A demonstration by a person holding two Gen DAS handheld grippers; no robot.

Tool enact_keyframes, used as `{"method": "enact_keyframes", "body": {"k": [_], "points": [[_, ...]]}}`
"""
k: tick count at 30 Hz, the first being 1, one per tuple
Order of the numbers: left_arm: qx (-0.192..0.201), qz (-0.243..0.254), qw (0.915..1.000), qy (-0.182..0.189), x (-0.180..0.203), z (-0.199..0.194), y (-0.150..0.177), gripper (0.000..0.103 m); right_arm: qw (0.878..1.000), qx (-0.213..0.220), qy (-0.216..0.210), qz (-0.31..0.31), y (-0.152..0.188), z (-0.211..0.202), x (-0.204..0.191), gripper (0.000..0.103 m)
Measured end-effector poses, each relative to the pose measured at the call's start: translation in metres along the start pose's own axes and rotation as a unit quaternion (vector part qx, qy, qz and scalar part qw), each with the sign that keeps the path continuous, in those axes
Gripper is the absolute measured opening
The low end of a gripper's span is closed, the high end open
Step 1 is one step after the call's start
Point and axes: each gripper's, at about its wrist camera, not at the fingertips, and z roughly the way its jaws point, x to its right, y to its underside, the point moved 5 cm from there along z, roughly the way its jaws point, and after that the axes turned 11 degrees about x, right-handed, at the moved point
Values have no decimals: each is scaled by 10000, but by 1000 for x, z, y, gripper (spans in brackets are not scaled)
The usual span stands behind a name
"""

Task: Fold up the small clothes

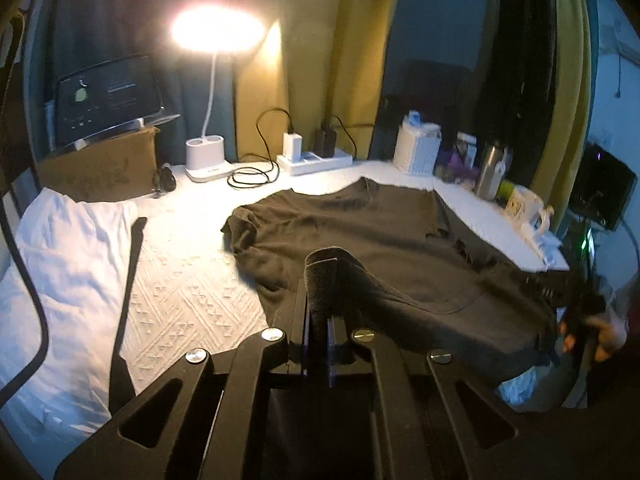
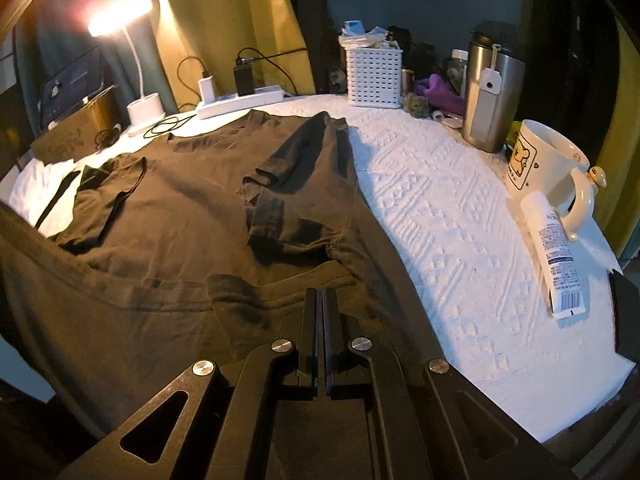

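Note:
A dark T-shirt (image 1: pixel 360 224) lies spread on the white patterned tablecloth (image 1: pixel 192 292), neck toward the far side. In the right wrist view one sleeve of the T-shirt (image 2: pixel 192 208) is folded in over the body. My left gripper (image 1: pixel 318 304) is shut on the near hem, and a fold of dark cloth stands up over its fingertips, raised off the table. My right gripper (image 2: pixel 322 294) is shut on the hem at the other near corner, low on the cloth. It also shows as the right gripper (image 1: pixel 576 300) at the far right of the left wrist view, held by a hand.
A lit desk lamp (image 1: pixel 208 164), power strip (image 1: pixel 316 158) with cables and a white basket (image 1: pixel 418 148) line the far edge. A steel tumbler (image 2: pixel 492 92), mug (image 2: pixel 544 160) and tube (image 2: pixel 554 252) stand at the right. A white garment (image 1: pixel 68 248) lies at the left.

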Motion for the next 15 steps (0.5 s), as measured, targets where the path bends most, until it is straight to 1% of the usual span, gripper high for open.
{"method": "enact_keyframes", "body": {"k": [1,3,4,7,11,13,15], "points": [[14,-47,10000,-22,-3,-1,-1,5,9997,-152,140,-121,5,5,1,2],[23,-101,9999,-49,-6,-1,-3,4,9982,-323,425,-279,13,11,5,2],[41,-140,9999,-56,-8,-1,-5,4,9983,-248,443,-295,13,9,6,2],[179,-157,9997,-36,-10,-5,-16,4,9977,-304,553,-256,13,7,13,2],[373,-120,9992,-32,-12,-2,-33,4,9978,-352,526,-188,12,8,20,2],[482,-79,9988,-46,-13,6,-44,4,9977,-242,599,-219,7,6,21,2],[513,-78,9986,-68,-15,18,-52,4,9986,-151,479,-155,0,4,19,2]]}}
